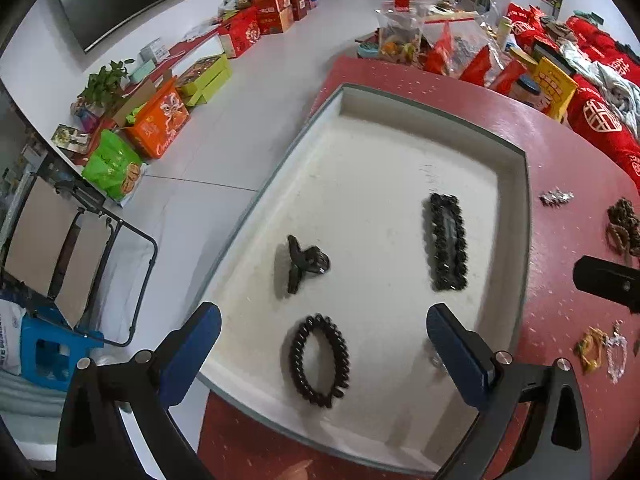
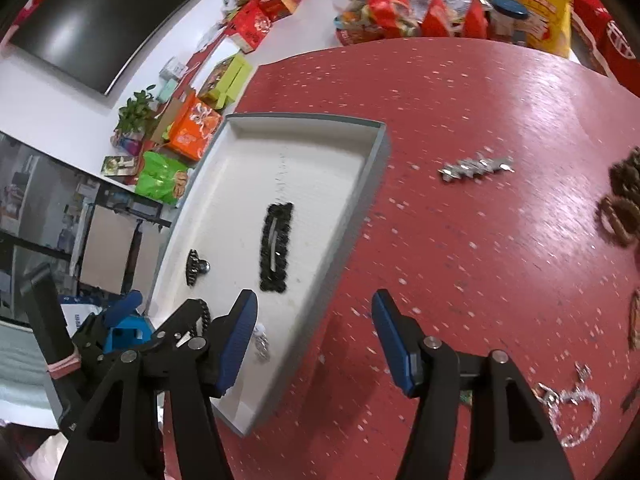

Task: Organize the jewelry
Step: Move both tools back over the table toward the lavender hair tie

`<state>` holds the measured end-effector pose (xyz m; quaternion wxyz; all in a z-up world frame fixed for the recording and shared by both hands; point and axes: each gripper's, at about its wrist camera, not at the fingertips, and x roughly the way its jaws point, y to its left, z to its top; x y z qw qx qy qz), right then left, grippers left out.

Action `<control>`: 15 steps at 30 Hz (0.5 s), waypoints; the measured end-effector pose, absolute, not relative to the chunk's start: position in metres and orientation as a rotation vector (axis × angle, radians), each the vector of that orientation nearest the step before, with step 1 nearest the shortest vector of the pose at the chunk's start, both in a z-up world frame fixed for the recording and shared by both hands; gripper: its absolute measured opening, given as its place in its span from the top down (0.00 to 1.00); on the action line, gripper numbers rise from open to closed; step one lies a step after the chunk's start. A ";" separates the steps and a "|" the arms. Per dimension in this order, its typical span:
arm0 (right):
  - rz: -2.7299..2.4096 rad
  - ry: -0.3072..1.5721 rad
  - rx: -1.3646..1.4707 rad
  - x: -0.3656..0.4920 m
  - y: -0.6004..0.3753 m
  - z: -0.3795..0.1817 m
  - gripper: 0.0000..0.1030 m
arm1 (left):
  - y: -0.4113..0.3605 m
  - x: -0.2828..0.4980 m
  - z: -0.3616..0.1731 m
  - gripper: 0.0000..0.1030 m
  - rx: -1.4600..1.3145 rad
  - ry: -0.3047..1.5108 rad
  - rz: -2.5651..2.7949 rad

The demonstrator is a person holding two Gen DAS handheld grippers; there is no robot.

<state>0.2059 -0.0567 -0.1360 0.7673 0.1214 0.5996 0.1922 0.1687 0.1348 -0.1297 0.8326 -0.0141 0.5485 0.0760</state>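
A white tray point(image 1: 516, 216) with a grey rim sits on the red table point(image 1: 568, 208). In it lie a black claw clip point(image 1: 302, 262), a black beaded barrette point(image 1: 447, 236), a black spiral hair tie point(image 1: 319, 360) and a small silver piece point(image 2: 261, 342). My left gripper point(image 1: 320, 328) is open and empty above the spiral hair tie. My right gripper point(image 2: 314, 322) is open and empty over the tray's right rim point(image 2: 352, 216). On the table right of the tray lie a silver clip point(image 2: 476, 168), a brown beaded piece point(image 2: 622, 208) and a clear crystal bracelet point(image 2: 576, 412).
Red packets, a yellow box point(image 1: 554, 80) and jars crowd the table's far edge. A gold-coloured piece point(image 1: 591, 350) lies at the table's right. Gift boxes point(image 1: 160, 124) line the white floor to the left. A blue stool point(image 1: 48, 352) and a black frame point(image 1: 132, 280) stand below the table's left edge.
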 end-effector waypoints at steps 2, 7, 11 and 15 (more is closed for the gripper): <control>0.412 1.292 0.271 0.200 -0.065 -0.133 0.21 | 0.130 0.166 -0.126 0.00 -0.027 1.167 0.150; 0.389 1.292 0.283 0.184 -0.088 -0.129 0.21 | 0.117 0.155 -0.118 0.00 -0.029 1.179 0.134; 0.357 1.291 0.306 0.168 -0.107 -0.128 0.18 | 0.102 0.141 -0.114 0.00 -0.027 1.191 0.096; 0.323 1.305 0.325 0.148 -0.129 -0.130 0.18 | 0.082 0.123 -0.108 0.00 0.017 1.188 0.058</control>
